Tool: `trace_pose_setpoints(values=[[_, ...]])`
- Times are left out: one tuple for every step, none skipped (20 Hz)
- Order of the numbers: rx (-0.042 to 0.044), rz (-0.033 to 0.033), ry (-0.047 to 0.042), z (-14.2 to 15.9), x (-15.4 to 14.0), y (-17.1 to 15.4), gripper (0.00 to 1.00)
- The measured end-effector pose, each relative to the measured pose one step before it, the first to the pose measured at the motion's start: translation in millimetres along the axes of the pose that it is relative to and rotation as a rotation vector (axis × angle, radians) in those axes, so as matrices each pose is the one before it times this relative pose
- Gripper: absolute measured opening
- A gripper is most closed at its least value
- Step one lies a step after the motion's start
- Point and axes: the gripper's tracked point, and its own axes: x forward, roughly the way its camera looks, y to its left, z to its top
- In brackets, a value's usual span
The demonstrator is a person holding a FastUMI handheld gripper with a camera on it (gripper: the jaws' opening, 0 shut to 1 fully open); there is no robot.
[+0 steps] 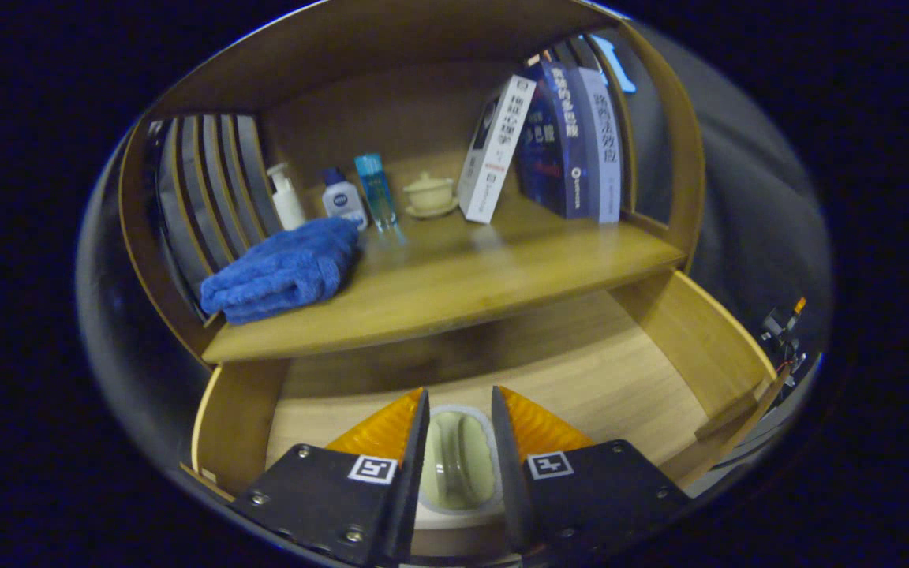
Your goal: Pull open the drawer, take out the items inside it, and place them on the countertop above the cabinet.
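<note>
The hand-held gripper (458, 410) reaches into the open drawer (620, 379), and its 2 fingers stand on either side of a pale cream, rounded object with a glossy surface and a light rim (458, 461). The fingers flank it closely, but whether both press on it cannot be told. What the object is exactly is hard to make out; it sits low between the fingers, above the drawer's light wooden floor. The drawer is pulled well out, its wooden side walls showing to either side of the fingers. Above the drawer lies the worktop (454, 292) of the cabinet, set within a wooden frame. On the worktop, up and to the left of the drawer, a folded blue towel (285, 268) rests. Behind the towel stand a white pump bottle (287, 197), a small white bottle with a blue cap (342, 197) and a clear blue bottle (375, 189). Beside those sits a cream lidded cup on a saucer (429, 193). Farther right, 3 books (557, 142) stand, the white one leaning on the others.
</note>
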Motion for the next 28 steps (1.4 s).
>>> trace_pose_setpoints(values=[[-0.01458,0.01351,0.02816,-5.47,2.12,3.05,0.46],[-0.01396,0.01252,0.03161,-5.78,4.05,1.68,0.46],[-0.01631,-0.00334,0.02893,-6.15,6.41,-0.05,0.46],[-0.01478,-0.00583,0.03310,-5.72,5.36,0.38,0.46],[-0.01198,-0.00396,0.03883,-6.98,5.07,2.35,0.46],[-0.00477,-0.00356,0.03532,-6.46,5.95,0.62,0.46],[-0.00246,-0.00941,0.03062,-6.80,5.59,-1.17,0.46],[-0.00261,-0.00693,0.01858,-3.32,3.87,-1.16,0.46],[0.00940,-0.00334,-0.02754,5.05,-2.70,0.77,0.45],[0.00516,-0.00580,0.01235,-1.80,1.17,-3.80,0.44],[0.00628,0.00538,0.00887,-1.85,-2.04,0.89,0.44],[0.00206,-0.00038,-0.01463,2.15,4.31,-0.36,0.44],[-0.00318,0.01760,-0.02811,6.66,-2.08,4.02,0.44],[-0.01505,-0.00438,-0.00017,-0.85,0.31,-1.43,0.32],[-0.00276,-0.00625,-0.00861,1.22,-0.24,0.01,0.20],[-0.00674,-0.01494,-0.01703,0.76,1.32,-0.29,0.20],[-0.01046,-0.01891,-0.00932,-0.23,-0.35,-2.28,0.20],[-0.01287,-0.02522,-0.01147,0.27,-2.08,-2.78,0.20],[-0.01207,-0.02083,-0.01109,0.75,-3.58,-2.92,0.20],[-0.00890,-0.00891,-0.01567,0.84,-3.47,-0.35,0.20],[-0.00185,-0.00076,-0.02146,3.00,-6.60,0.05,0.20],[-0.00055,-0.00084,-0.02944,5.90,-7.67,-0.17,0.20],[-0.00272,-0.00599,-0.03078,6.66,-7.96,-1.90,0.20],[-0.00747,-0.00647,-0.03113,7.68,-8.15,-0.81,0.20],[-0.01019,-0.00778,-0.02941,8.50,-9.14,-1.02,0.20],[-0.01259,-0.00994,-0.02945,9.65,-9.20,-1.38,0.20],[-0.00523,-0.01496,-0.02415,9.89,-8.56,-2.62,0.20],[-0.00445,-0.01385,-0.02597,10.35,-9.37,-2.48,0.20]])
